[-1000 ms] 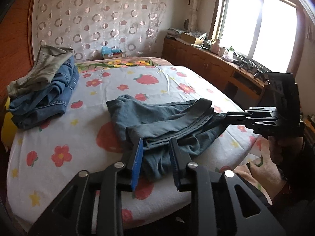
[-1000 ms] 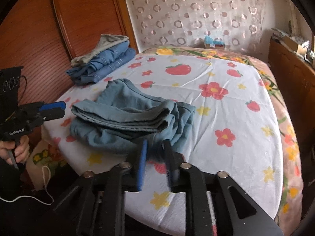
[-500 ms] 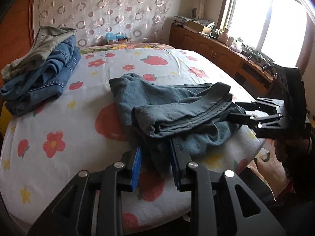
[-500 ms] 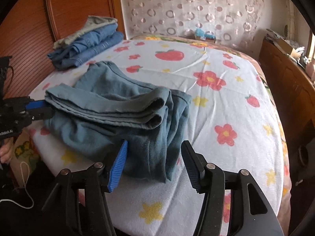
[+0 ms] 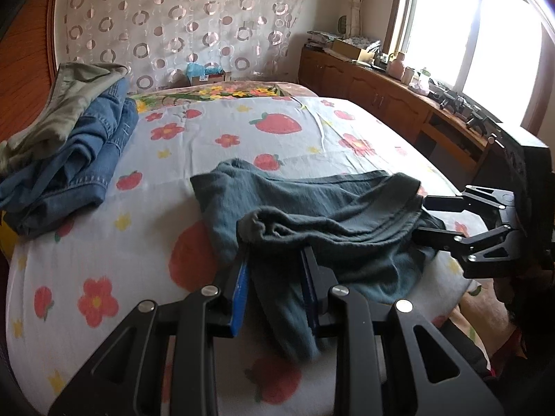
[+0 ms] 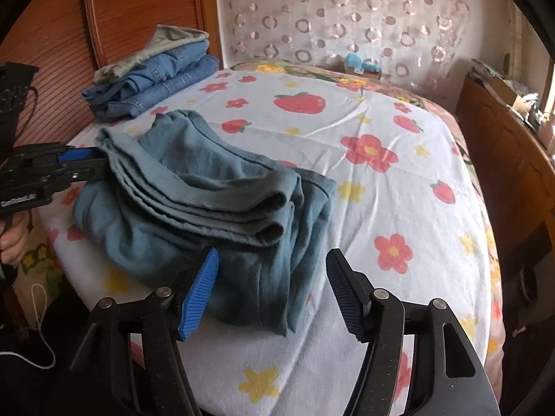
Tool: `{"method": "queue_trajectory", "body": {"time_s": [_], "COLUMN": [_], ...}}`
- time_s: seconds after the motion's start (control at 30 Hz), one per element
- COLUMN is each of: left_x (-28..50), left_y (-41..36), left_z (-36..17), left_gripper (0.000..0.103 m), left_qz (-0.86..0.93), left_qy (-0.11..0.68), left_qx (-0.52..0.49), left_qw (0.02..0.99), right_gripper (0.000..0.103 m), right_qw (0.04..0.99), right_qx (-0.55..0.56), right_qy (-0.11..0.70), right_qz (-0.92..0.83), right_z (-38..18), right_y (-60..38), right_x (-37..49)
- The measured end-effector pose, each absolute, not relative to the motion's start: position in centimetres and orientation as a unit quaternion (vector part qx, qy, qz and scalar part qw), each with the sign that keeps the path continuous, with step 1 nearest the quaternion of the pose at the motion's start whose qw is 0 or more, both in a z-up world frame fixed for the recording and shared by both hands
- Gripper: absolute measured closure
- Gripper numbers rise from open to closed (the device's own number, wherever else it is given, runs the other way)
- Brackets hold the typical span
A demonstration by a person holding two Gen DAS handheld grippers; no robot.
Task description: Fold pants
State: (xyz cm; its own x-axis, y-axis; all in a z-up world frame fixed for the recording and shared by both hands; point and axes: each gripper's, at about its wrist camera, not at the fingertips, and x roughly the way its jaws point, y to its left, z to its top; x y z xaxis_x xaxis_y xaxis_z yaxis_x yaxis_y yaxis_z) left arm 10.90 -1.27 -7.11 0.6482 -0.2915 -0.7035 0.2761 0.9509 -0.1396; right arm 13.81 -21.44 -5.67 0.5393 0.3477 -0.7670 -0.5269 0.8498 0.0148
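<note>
Left wrist view: the teal pants (image 5: 312,222) lie bunched at centre frame on the flowered bed (image 5: 104,235), and the left gripper (image 5: 275,277) has its jaws narrow, pinching a fold of the cloth at lower centre. At the right edge the right gripper (image 5: 421,220) shows with jaws spread, touching the pants' far end.

Right wrist view: the right gripper (image 6: 272,287) stands wide at the bottom, empty, just before the folded edge of the pants (image 6: 215,201) — the left gripper (image 6: 83,163) clamps the cloth at middle left. A stack of folded jeans (image 6: 156,79) sits upper left.

To finish the fold cleanly, the layers likely want squaring — release low and smooth the top, rather than dropping it.
</note>
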Motion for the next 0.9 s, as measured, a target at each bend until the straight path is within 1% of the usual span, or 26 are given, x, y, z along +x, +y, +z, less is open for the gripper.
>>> {"method": "queue_trajectory", "body": {"time_s": [0.23,0.33,0.4,0.43,0.47,0.5,0.53,0.57,0.6,0.7,0.73,0.9], "left_x": [12.1,12.8,13.4,13.5,13.7,13.8,13.9,13.9,13.9,13.6,13.5,12.8], "left_y": [-1.6,-1.6,-1.4,-1.3,-1.2,-1.1,-1.1,-1.1,-1.1,-1.0,-1.0,0.0], "left_z": [-7.2,-7.3,-7.6,-7.6,-7.7,-7.7,-7.8,-7.9,-7.8,-7.8,-7.7,-5.6], "left_gripper": [0.077,0.077,0.077,0.077,0.077,0.078,0.078,0.080,0.085,0.098,0.100,0.101], "left_qz": [-0.168,-0.172,-0.176,-0.180,-0.184,-0.189,-0.190,-0.190,-0.189,-0.192,-0.191,-0.167], "left_qy": [0.389,0.388,0.390,0.390,0.390,0.390,0.390,0.390,0.390,0.384,0.381,0.335], "left_qx": [-0.007,-0.008,-0.015,-0.020,-0.023,-0.028,-0.031,-0.031,-0.029,-0.028,-0.028,-0.050], "left_qw": [0.906,0.905,0.904,0.903,0.902,0.901,0.900,0.900,0.901,0.902,0.904,0.926], "right_gripper": [0.038,0.049,0.060,0.062,0.067,0.081,0.087,0.090,0.094,0.096,0.097,0.097], "right_qw": [0.862,0.858,0.857,0.857,0.858,0.858,0.857,0.855,0.856,0.863,0.868,0.886], "right_qx": [-0.117,-0.118,-0.110,-0.104,-0.102,-0.099,-0.096,-0.093,-0.091,-0.082,-0.079,-0.071], "right_qy": [0.403,0.401,0.399,0.396,0.394,0.393,0.393,0.395,0.393,0.380,0.373,0.365], "right_qz": [0.285,0.300,0.307,0.312,0.314,0.317,0.319,0.322,0.324,0.322,0.318,0.276], "right_z": [-5.7,-5.7,-5.4,-5.2,-5.1,-4.9,-4.9,-4.8,-4.8,-4.2,-3.9,-3.5], "right_y": [-20.9,-20.6,-20.6,-20.6,-20.6,-20.5,-20.5,-20.5,-20.5,-20.5,-20.6,-21.2], "right_x": [15.5,16.3,16.8,17.2,17.4,17.8,18.0,18.3,18.5,18.6,18.5,19.1]}}
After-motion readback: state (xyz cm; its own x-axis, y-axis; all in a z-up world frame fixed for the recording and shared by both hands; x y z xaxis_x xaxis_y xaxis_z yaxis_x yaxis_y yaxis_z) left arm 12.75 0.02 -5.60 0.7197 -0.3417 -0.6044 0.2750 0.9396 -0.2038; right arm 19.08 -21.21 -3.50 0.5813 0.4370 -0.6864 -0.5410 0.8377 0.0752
